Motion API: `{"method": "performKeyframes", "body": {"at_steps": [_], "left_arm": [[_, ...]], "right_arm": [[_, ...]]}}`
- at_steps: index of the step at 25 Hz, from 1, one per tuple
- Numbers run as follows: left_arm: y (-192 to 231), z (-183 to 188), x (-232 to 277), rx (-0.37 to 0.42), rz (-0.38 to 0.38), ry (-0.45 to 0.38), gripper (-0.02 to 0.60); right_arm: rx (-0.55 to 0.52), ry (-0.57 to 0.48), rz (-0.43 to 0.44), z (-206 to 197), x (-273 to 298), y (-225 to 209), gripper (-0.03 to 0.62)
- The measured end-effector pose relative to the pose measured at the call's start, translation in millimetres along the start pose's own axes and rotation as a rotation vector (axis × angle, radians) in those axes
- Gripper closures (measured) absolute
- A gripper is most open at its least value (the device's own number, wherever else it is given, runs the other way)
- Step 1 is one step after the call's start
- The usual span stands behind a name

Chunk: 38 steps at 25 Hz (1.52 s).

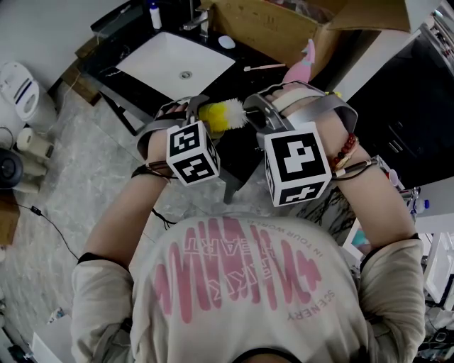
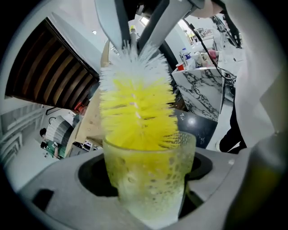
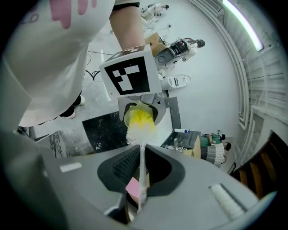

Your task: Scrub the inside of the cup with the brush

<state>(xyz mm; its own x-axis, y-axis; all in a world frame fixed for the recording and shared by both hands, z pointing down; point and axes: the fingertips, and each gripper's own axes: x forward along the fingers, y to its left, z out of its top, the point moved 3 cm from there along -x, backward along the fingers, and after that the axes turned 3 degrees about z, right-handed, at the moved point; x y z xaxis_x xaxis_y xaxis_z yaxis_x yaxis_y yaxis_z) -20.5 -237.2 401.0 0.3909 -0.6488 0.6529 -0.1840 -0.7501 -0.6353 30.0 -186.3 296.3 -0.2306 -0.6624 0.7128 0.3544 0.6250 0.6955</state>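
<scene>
White shirt [image 1: 245, 301], pink print, red bead bracelet [image 1: 345, 150]

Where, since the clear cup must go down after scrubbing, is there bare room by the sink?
The white sink basin is bare but for its drain. The black counter strip along its near edge looks free. Crowded: behind it, the metal faucet and small white bottle; to its right, a thin stick and pink object.

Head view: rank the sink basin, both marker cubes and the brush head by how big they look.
1. sink basin and right marker cube: about alike, too close to rank; the basin lies much farther from the camera.
2. left marker cube.
3. brush head, smallest.
</scene>
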Motion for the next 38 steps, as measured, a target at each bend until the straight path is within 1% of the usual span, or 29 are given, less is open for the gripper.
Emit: {"method": "performKeyframes", "body": {"at_steps": [4, 10, 14, 18, 23, 30, 35, 38], "left_arm": [[-0.7, -0.9, -0.7, 0.013, -0.007, -0.012, 0.181], [-2.9, 17.0, -13.8, 0.042, -0.025, -0.090, 0.181], [-2.0, 25.5, -23.7, 0.051, -0.025, -0.115, 0.181], [-1.1, 31.9, -31.3, 0.046, -0.026, -0.136, 0.181], [2.4, 43.1, -40.9, 0.020, -0.026, -0.176, 0.181], [0.9, 39.1, -44.5, -0.003, -0.029, -0.177, 0.181], [-2.1, 23.1, -45.3, 0.037, -0.023, -0.135, 0.181], [-5.2, 16.5, -50.5, 0.050, -0.037, -0.149, 0.181]], "right_arm": [[0.004, -0.002, -0.011, -3.1, -4.6, -1.8, 0.542], [0.019, 0.004, -0.021, -9.2, -6.5, -4.2, 0.537], [0.027, 0.005, -0.025, -7.2, -8.4, -4.0, 0.539], [0.024, 0.003, -0.029, -4.1, -10.0, -2.4, 0.542], [0.016, -0.012, -0.032, 4.1, -12.0, -1.6, 0.545], [0.015, -0.021, -0.026, 10.2, -11.6, 2.0, 0.545], [0.033, -0.024, -0.028, 3.9, -16.2, 4.5, 0.545], [0.040, -0.032, -0.023, 1.5, -19.9, 7.9, 0.545]]}}
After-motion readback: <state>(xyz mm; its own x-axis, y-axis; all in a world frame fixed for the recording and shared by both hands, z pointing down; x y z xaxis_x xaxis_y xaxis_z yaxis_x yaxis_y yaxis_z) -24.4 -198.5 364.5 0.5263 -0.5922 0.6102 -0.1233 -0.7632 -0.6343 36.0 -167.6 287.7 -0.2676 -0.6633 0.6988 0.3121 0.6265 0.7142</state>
